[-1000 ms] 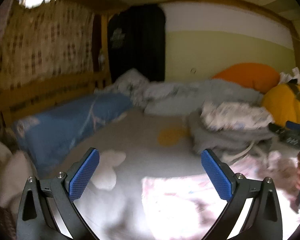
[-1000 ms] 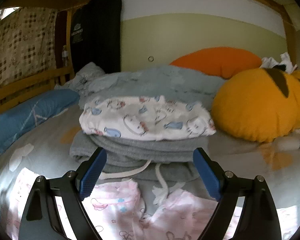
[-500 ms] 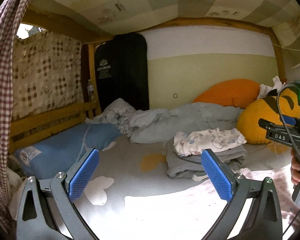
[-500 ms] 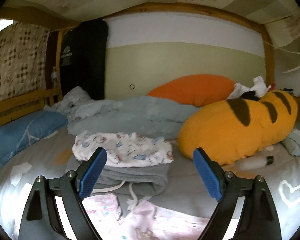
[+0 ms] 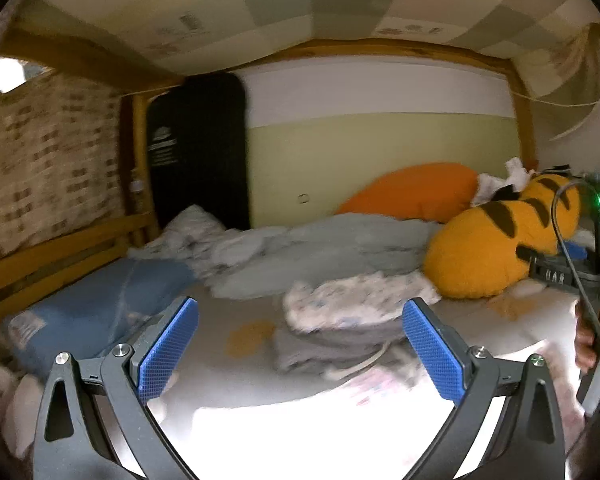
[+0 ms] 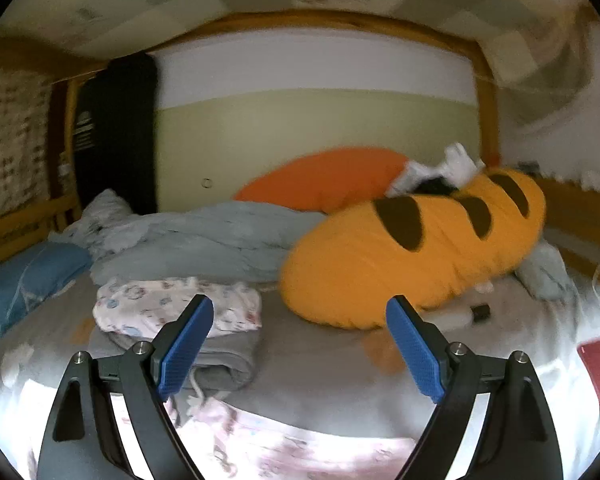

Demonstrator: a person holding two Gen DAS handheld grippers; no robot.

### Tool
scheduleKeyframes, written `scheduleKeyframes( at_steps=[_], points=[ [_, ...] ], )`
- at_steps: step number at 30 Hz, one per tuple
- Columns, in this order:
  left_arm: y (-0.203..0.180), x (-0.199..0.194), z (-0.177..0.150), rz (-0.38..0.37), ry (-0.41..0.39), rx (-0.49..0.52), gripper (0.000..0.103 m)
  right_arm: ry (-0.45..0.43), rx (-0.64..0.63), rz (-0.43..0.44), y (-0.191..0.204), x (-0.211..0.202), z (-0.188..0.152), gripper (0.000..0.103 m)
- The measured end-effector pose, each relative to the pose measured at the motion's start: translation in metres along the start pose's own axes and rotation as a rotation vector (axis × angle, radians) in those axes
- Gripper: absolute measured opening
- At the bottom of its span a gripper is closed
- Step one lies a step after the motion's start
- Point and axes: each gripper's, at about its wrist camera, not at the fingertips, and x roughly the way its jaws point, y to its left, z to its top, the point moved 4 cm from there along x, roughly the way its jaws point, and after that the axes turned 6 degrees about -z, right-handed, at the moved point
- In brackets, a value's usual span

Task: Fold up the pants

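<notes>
Both claws wide, nothing between the blue pads; left claw (image 5: 298,350) and right claw (image 6: 300,350) both hang above the bed (image 6: 324,364), pointing along it toward the far wall; pink printed pants (image 6: 300,448) lie spread on the grey sheet at the near edge, below both claws, partly washed out by glare, so their exact shape is hard to tell; in the left wrist view they show as a pale pink patch (image 5: 380,388) under the right-hand finger; just beyond the pants sits a folded stack: grey garment with a white drawstring (image 6: 220,360) underneath, white cartoon-print garment (image 6: 172,308) on top; behind the stack a crumpled light-blue blanket (image 6: 204,240); a yellow striped plush (image 6: 412,256) to the right of the stack, an orange pillow (image 6: 324,180) behind it; blue pillow (image 5: 96,308) along the wooden rail on the left; at the right edge of the left wrist view, a hand (image 5: 588,344) grips the other device's handle; both views motion-blurred.
</notes>
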Motion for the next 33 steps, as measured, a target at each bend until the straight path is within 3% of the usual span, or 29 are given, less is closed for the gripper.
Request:
scheduleKeyframes(
  at_steps=[4,8,11,14,17,20,23,27,29,33],
  points=[
    [-0.048,0.027,0.039,-0.139,0.003,-0.017,0.101,0.031,0.028,-0.062,-0.041,-0.002,0.006,0.089],
    [-0.09,0.059,0.061,-0.208,0.042,-0.055,0.101,0.14,0.067,-0.124,-0.08,0.007,0.0,0.089],
    [-0.11,0.077,0.061,-0.247,0.067,-0.091,0.101,0.172,0.068,-0.155,-0.097,0.011,-0.006,0.089],
    [-0.123,0.091,0.037,-0.287,0.104,-0.12,0.101,0.23,0.112,-0.17,-0.118,0.019,-0.017,0.089],
    [-0.127,0.115,0.0,-0.28,0.165,-0.098,0.1,0.319,0.133,-0.16,-0.131,0.037,-0.035,0.089],
    [-0.12,0.144,-0.033,-0.254,0.273,-0.118,0.094,0.435,0.153,-0.132,-0.14,0.059,-0.054,0.089],
    [-0.1,0.166,-0.056,-0.276,0.365,-0.198,0.091,0.579,0.128,-0.058,-0.135,0.077,-0.077,0.085],
    [-0.086,0.182,-0.072,-0.285,0.417,-0.249,0.08,0.648,0.138,0.01,-0.13,0.087,-0.102,0.075],
    [-0.087,0.188,-0.081,-0.283,0.448,-0.237,0.069,0.682,0.183,0.034,-0.137,0.093,-0.113,0.06],
    [-0.096,0.198,-0.098,-0.326,0.524,-0.213,0.066,0.66,0.309,0.034,-0.163,0.097,-0.117,0.059]
  ],
)
